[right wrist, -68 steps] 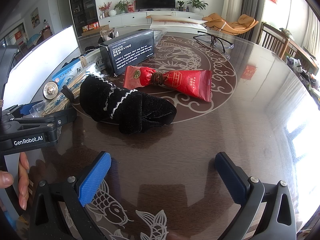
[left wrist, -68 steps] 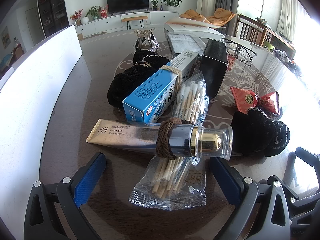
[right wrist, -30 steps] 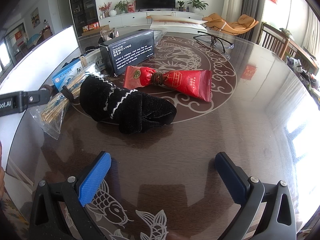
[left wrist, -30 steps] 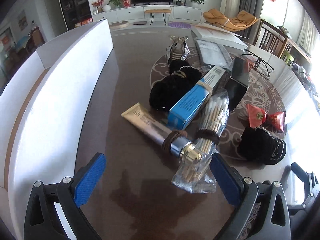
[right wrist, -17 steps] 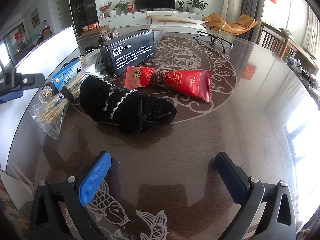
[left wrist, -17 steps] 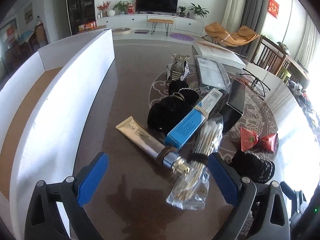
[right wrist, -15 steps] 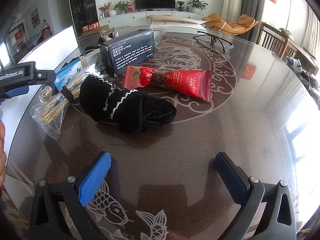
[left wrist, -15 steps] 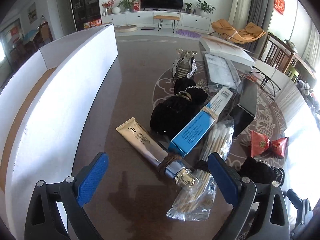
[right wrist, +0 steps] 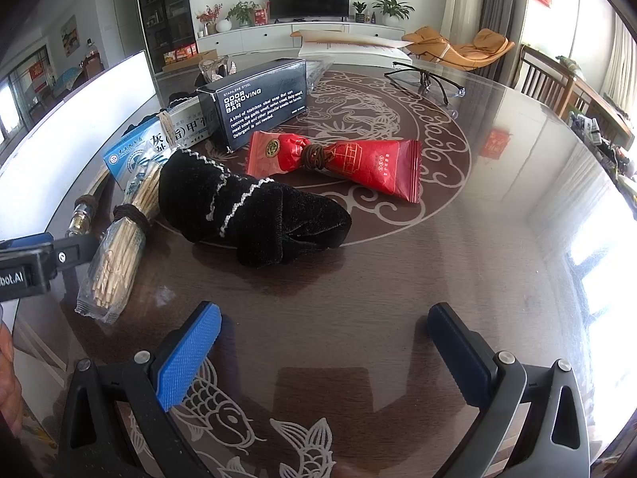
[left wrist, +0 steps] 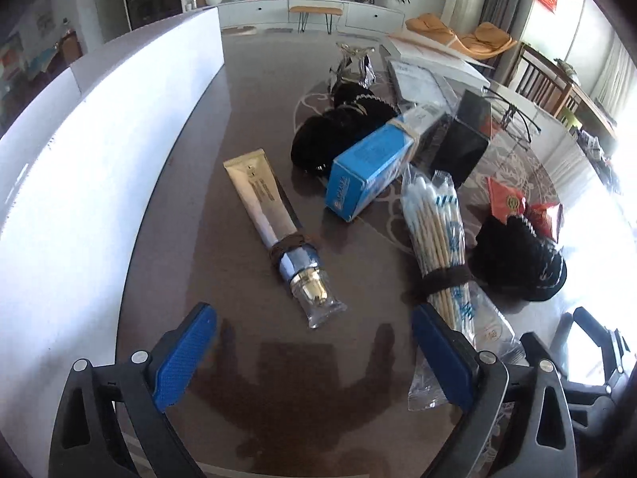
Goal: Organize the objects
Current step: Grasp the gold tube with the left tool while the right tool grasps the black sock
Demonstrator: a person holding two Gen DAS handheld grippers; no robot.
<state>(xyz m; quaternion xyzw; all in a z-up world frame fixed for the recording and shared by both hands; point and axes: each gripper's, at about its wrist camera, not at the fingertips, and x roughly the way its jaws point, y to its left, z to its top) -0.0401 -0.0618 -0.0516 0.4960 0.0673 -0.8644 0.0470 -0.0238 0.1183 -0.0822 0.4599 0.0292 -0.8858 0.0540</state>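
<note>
your left gripper [left wrist: 314,342] hangs wide and empty near the cream tube [left wrist: 274,223], lined up to straddle it; your right gripper [right wrist: 324,342] waits wide over bare table [right wrist: 398,279].

Glossy dark table [right wrist: 458,247], velvety black cloth pouch [right wrist: 254,211], shiny red foil packet [right wrist: 358,163], clear-plastic swab bag [left wrist: 446,239]
</note>
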